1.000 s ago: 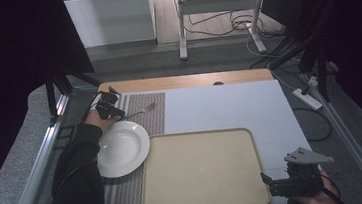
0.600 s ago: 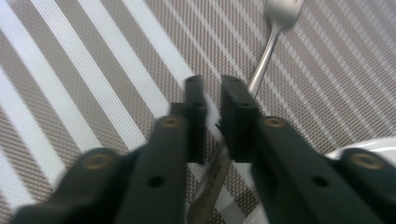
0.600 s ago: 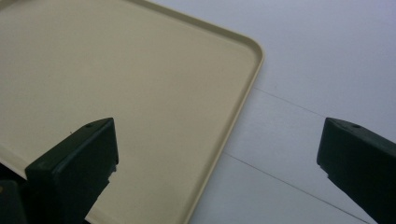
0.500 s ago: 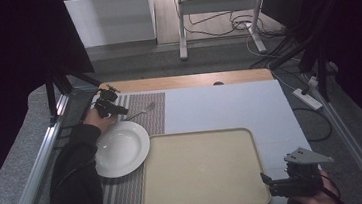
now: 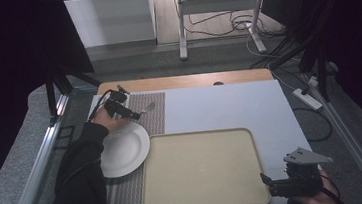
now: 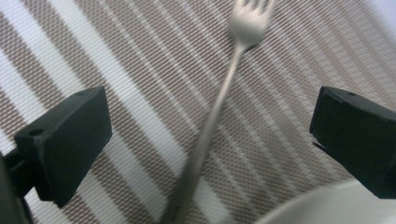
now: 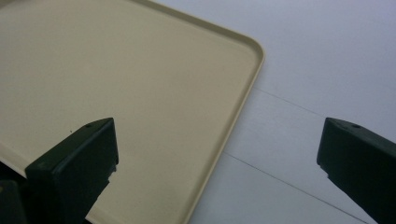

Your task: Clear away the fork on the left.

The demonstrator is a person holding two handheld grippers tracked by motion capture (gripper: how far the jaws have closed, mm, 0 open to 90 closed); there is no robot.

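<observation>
Looks like a lab or recording studio rather than a home. Dark curtains (image 5: pixel 13 53) hung on both sides, a metal frame (image 5: pixel 53 101) clamped around the table (image 5: pixel 219 103), loose cables (image 5: pixel 222 25) trailing over the bare floor behind, a power strip (image 5: pixel 308 98) lying beside the right edge, the legs of a stand (image 5: pixel 182 26) farther back. On the table, a mock dining setup: striped placemat (image 5: pixel 152 115), white plate (image 5: pixel 123 150), fork (image 5: pixel 145 108), beige tray (image 5: pixel 200 170).
</observation>
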